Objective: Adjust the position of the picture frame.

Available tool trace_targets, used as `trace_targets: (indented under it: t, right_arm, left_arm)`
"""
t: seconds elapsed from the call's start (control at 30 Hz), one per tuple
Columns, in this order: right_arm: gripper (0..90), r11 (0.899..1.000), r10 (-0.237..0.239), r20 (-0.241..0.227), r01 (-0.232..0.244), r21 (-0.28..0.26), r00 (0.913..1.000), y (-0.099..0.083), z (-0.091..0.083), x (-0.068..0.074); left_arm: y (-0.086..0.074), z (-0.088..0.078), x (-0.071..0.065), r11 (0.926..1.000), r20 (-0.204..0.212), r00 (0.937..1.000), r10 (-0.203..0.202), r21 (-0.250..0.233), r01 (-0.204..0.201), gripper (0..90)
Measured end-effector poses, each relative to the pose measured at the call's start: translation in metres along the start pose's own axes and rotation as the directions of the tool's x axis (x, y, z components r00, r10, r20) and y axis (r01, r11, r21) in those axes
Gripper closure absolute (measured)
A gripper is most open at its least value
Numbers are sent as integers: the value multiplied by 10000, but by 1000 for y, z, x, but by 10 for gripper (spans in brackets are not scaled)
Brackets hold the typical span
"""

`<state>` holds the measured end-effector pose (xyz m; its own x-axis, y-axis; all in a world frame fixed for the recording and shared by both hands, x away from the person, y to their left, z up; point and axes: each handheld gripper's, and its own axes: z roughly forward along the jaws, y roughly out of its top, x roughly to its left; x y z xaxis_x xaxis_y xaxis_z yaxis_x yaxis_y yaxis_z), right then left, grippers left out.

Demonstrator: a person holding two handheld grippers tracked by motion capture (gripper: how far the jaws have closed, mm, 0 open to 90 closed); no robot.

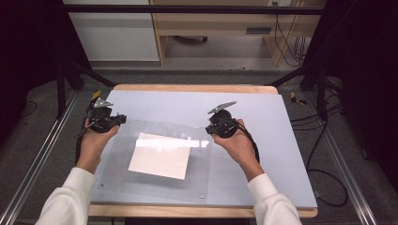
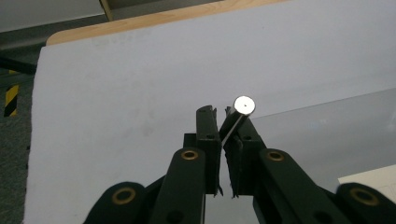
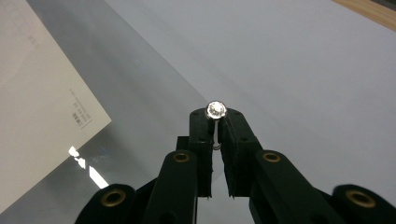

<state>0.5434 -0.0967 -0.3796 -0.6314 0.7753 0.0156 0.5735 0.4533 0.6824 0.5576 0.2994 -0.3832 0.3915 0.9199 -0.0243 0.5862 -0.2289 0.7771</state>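
Both grippers pinch the far edge of a clear sheet (image 1: 155, 159) that lies over a white paper (image 1: 160, 155) on the grey table (image 1: 281, 140). The left gripper (image 1: 121, 119) has its jaws pressed together on the sheet's far left corner, where a round metal standoff (image 2: 244, 105) stands just past the fingertips in the left gripper view, tilted a little toward the right jaw. The right gripper (image 1: 210, 130) is likewise clamped on the far right corner, with a shiny screw head (image 3: 216, 109) sitting right at its tips in the right gripper view. From each gripper the sheet runs back toward the person, so its body lies behind and below the jaws, near edge down on the table by my reading and far edge raised. Its long axis runs from one gripper to the other, across the table, and each hand is nearest its own corner. The paper lies inward of both grippers and toward the person, somewhat nearer the right one, its long side turned slightly off the sheet's edge. I judge the next move hinges on both corners rising evenly, or the sheet may twist.
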Motion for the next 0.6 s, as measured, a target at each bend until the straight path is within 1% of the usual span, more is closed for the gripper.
trace_targets:
  t: [0.03,0.13,0.2,0.27,0.33,0.4,0.43,0.6]
  right_arm:
    - [831,10000,0,0,0,0,10000,0,0,0]
    - [830,10000,62,165,-61,-37,9998,-3,-10,-9]
    - [830,9999,152,257,-150,-70,9996,-5,-18,-17]
    - [830,9997,219,343,-216,-92,9992,-7,-24,-23]
    - [830,9995,317,432,-314,-84,9986,-9,-29,-29]
    - [830,9994,340,557,-336,-85,9979,-13,-36,-36]
    - [830,9994,340,557,-336,-85,9979,-13,-36,-36]
    - [831,9990,448,714,-453,47,9964,-17,-45,-46]
  left_arm:
    - [2,1,-4,10000,-31,10000,19,-25,-19,837]
    - [8,4,-17,10000,58,10000,23,-51,-23,838]
    - [12,6,-26,9999,107,9999,113,-42,-112,838]
    - [15,7,-34,9998,141,9997,183,-37,-182,838]
    - [16,8,-43,9999,179,9997,169,-18,-168,838]
    - [18,8,-49,9997,169,9996,234,-2,-234,838]
    - [18,8,-52,9998,185,9996,208,-15,-208,838]
    - [20,10,-67,9993,252,9990,356,-79,-354,836]
